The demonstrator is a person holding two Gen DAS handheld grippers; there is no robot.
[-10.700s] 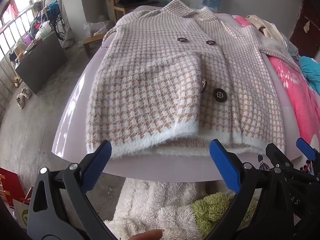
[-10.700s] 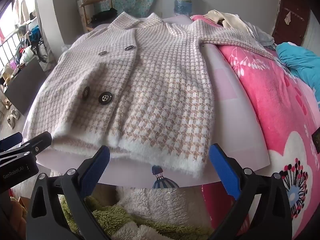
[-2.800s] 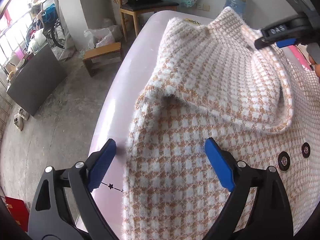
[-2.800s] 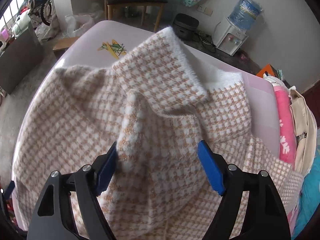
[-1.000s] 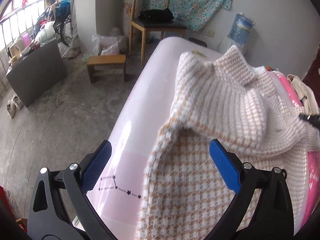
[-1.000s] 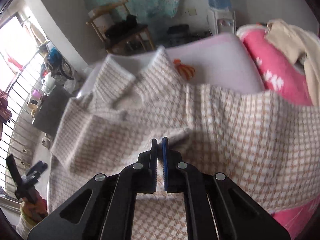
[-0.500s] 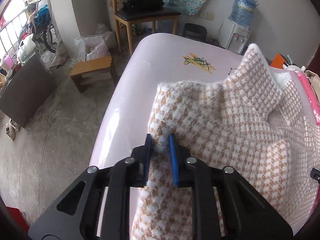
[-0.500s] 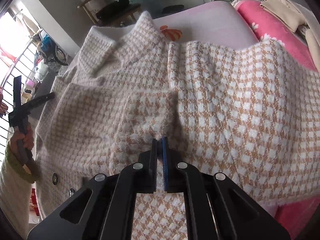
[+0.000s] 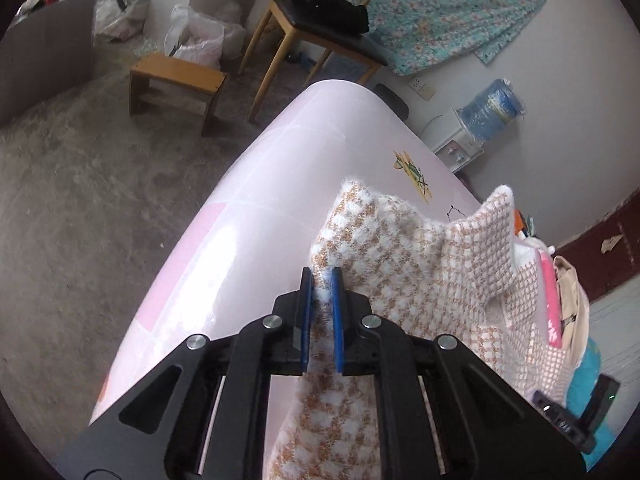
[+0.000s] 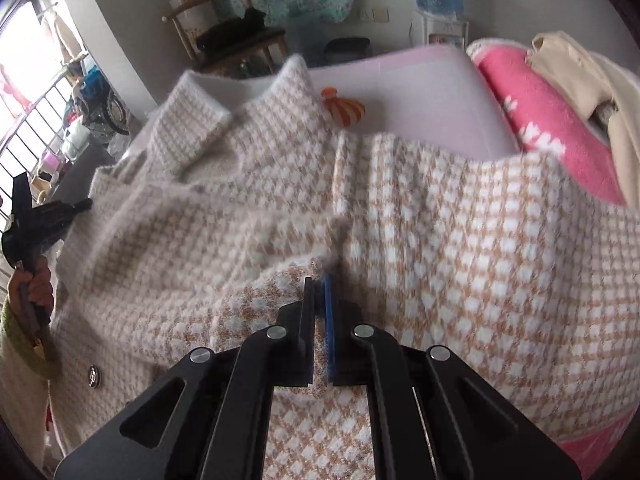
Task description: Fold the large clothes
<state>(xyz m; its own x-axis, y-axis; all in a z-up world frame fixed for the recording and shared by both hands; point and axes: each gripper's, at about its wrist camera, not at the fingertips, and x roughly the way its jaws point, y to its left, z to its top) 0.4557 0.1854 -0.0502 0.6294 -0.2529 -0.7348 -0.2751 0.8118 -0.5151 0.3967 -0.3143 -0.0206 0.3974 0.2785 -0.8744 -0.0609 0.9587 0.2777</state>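
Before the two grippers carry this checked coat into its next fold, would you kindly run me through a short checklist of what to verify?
1. Left gripper has hold of the coat: ok, its blue pads are pinched on the fuzzy edge.
2. Right gripper has hold of the coat: ok, jaws shut with knit between them.
3. Pink table surface beside the coat is free of things: ok on the part in view.
4. Coat lies flat: not ok, it is bunched and the collar stands up.
5. Buttons clear of the fold line: cannot tell, only one button shows.
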